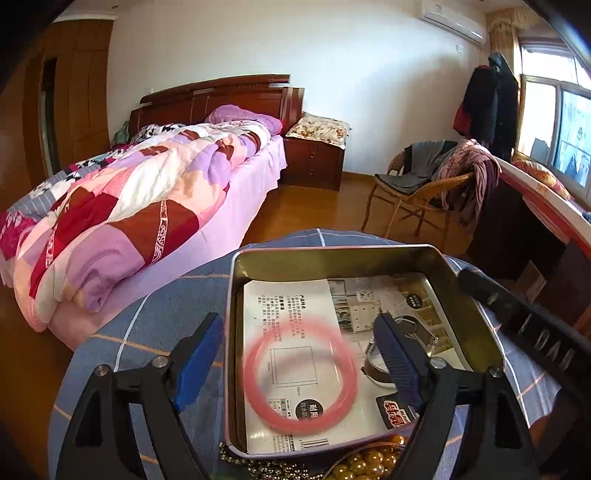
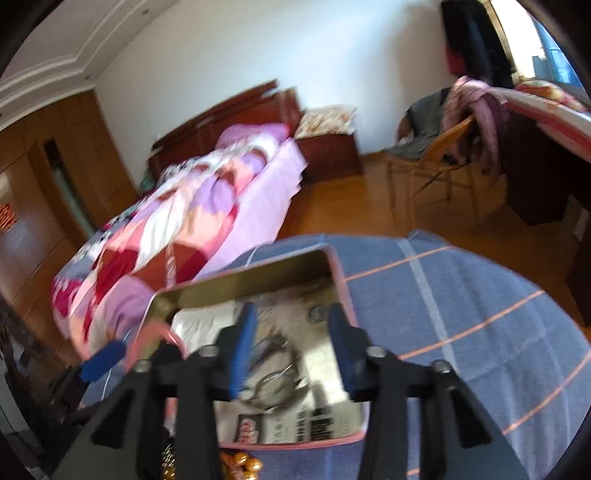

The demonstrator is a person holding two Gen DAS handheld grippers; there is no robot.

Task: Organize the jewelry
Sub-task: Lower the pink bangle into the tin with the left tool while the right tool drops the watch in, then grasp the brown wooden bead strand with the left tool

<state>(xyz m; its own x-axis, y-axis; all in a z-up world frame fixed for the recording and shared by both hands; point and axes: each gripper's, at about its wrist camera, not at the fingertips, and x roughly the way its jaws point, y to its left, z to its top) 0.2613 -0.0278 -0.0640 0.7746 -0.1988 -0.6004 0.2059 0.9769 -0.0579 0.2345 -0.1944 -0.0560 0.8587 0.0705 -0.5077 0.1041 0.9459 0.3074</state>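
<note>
Both grippers' jaws open over tin (image 1: 236, 332), pink bangle (image 1: 299, 373) inside, gold beads (image 1: 369, 463) nearby.

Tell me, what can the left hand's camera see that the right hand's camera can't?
Only the left wrist view shows the whole pink bangle, blurred, inside the tin, the silver bead chain in front of it, and the air conditioner on the wall.

Only the right wrist view shows the right gripper, open above the metal bracelets, and more of the checked blue cloth.

Both show the open tin, the printed paper lining it, the gold beads, the bed and the chair.
</note>
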